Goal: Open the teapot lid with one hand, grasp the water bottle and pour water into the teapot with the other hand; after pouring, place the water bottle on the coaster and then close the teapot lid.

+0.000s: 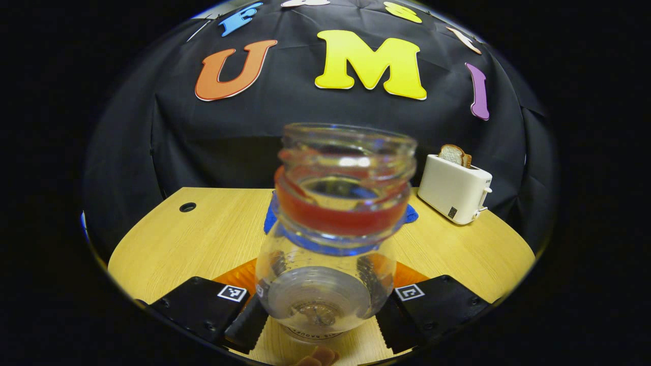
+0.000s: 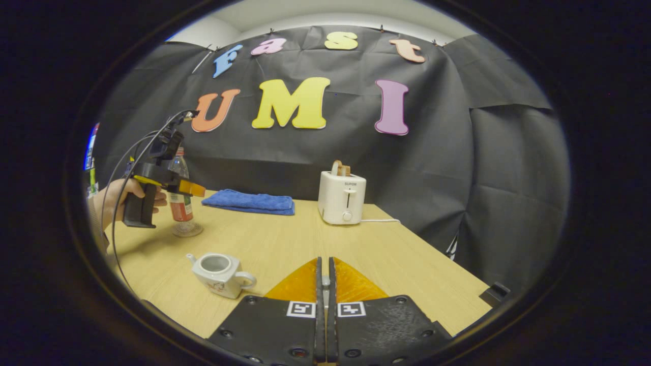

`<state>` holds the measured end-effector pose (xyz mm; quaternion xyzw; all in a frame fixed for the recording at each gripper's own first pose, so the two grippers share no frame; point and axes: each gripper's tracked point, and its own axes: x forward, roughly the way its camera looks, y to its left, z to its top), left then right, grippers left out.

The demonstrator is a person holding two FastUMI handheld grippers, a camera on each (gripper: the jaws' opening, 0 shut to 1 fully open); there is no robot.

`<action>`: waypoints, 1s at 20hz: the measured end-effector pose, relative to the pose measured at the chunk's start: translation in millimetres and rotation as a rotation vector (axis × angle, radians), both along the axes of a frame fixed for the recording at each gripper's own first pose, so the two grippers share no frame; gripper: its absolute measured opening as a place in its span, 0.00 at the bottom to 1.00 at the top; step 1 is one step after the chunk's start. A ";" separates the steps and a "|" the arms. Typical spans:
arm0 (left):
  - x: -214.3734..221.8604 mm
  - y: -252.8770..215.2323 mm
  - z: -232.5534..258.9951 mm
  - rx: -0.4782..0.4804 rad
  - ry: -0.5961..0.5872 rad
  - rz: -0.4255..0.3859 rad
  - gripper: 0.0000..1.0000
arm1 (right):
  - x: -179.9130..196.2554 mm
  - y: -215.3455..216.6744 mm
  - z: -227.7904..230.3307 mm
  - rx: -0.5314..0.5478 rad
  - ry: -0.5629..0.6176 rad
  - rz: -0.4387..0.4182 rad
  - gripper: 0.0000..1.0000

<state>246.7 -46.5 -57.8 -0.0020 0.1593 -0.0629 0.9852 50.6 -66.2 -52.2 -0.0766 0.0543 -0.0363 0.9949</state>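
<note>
The left gripper (image 1: 320, 310) has its two fingers parted and pressed against opposite sides of the water bottle (image 1: 330, 239), which stands upright between the jaws. In the right gripper view a hand (image 2: 119, 198) grips that tool's handle from behind. The right gripper (image 2: 325, 279) has its jaws closed together with nothing between them.

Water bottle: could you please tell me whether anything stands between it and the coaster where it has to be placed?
Nothing visible does. In the right gripper view, the water bottle stands upright in the left hand-held gripper, directly over the clear coaster. I cannot tell whether it already rests on it.
</note>
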 end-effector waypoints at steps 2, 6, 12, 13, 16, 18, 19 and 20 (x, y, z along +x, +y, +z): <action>-1.6 -2.9 2.8 0.008 -0.008 -0.006 0.95 | 0.1 -0.1 0.5 -0.001 0.000 -0.001 0.01; -5.2 -5.9 7.5 0.030 -0.026 -0.011 0.98 | -1.7 0.6 1.0 -0.004 -0.003 0.001 0.01; -25.2 -2.3 15.5 0.054 -0.088 -0.021 0.98 | -4.5 8.4 4.6 -0.012 -0.015 0.019 0.01; -28.5 -4.0 17.1 0.044 -0.099 -0.026 0.98 | -4.5 10.5 5.3 -0.015 -0.017 0.023 0.01; -40.4 -5.0 22.1 0.008 -0.131 -0.032 0.98 | -5.8 17.5 4.4 -0.019 -0.016 0.035 0.02; -49.6 -3.9 24.7 -0.007 -0.147 -0.033 0.98 | -5.2 22.6 3.5 -0.020 -0.014 0.045 0.02; -52.9 -2.2 28.1 -0.010 -0.166 -0.030 0.98 | -4.3 25.0 2.0 -0.015 -0.011 0.047 0.01; -57.0 1.3 30.0 -0.008 -0.182 -0.024 0.98 | -3.1 29.3 1.1 -0.008 -0.006 0.054 0.01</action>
